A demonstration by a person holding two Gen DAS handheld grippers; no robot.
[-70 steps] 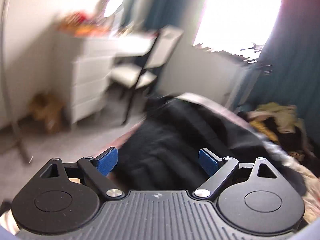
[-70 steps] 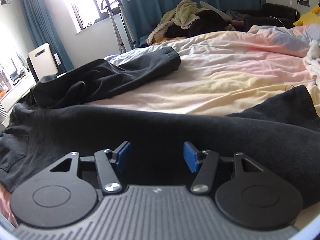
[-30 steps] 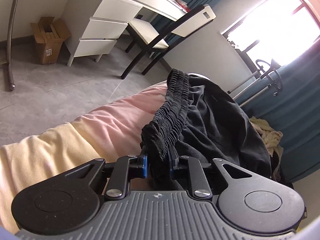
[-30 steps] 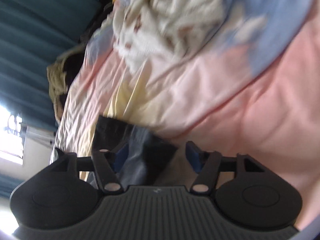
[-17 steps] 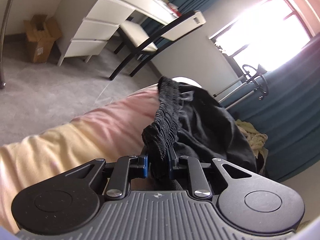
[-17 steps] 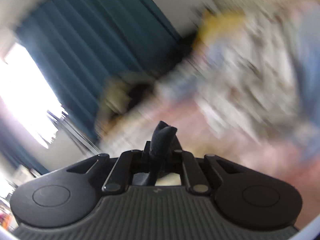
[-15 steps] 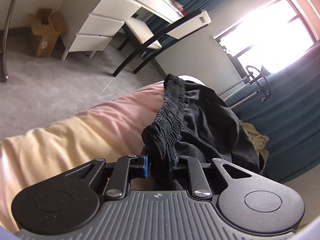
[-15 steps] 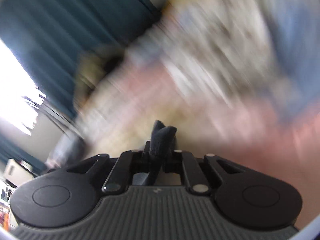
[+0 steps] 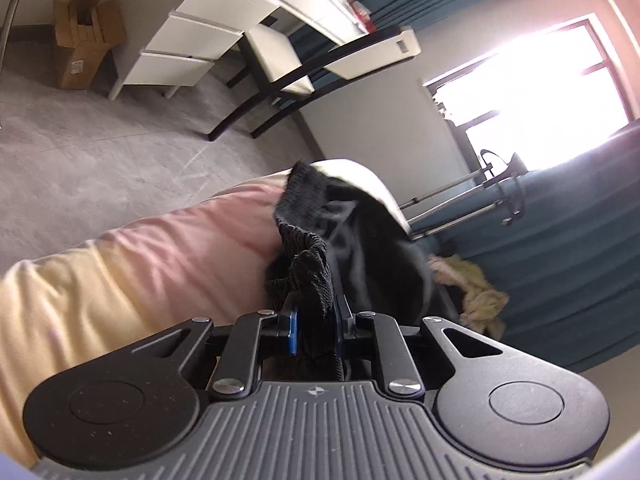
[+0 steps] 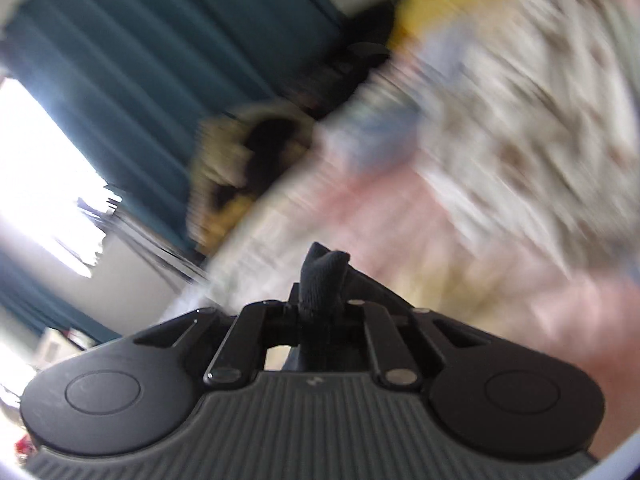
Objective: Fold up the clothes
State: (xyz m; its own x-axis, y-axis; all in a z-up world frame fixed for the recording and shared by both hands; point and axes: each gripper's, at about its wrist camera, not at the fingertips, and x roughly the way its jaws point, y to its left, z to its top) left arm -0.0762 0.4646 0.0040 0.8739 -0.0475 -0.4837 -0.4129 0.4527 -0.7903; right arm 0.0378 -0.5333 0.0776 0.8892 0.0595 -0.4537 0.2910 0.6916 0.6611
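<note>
I have both jaws clenched on the black ribbed-waistband trousers [image 9: 316, 276]: left gripper [image 9: 316, 330], right gripper [image 10: 320, 312]. By my judgement, no fold is made yet; the garment hangs bunched above the pink-and-yellow bed sheet [image 9: 140, 264].

My bed and what lies on it

Under me, the bed [image 9: 132, 264] wears a pink-and-yellow sheet; my black trousers [image 9: 360, 240] drape over its far edge, and a blurred patterned white bundle [image 10: 520, 120] sits further along it.

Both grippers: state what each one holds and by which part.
The left gripper is shut on the black trousers at the ribbed waistband. The right gripper is shut on a fold of dark cloth; which part cannot be told.
</note>
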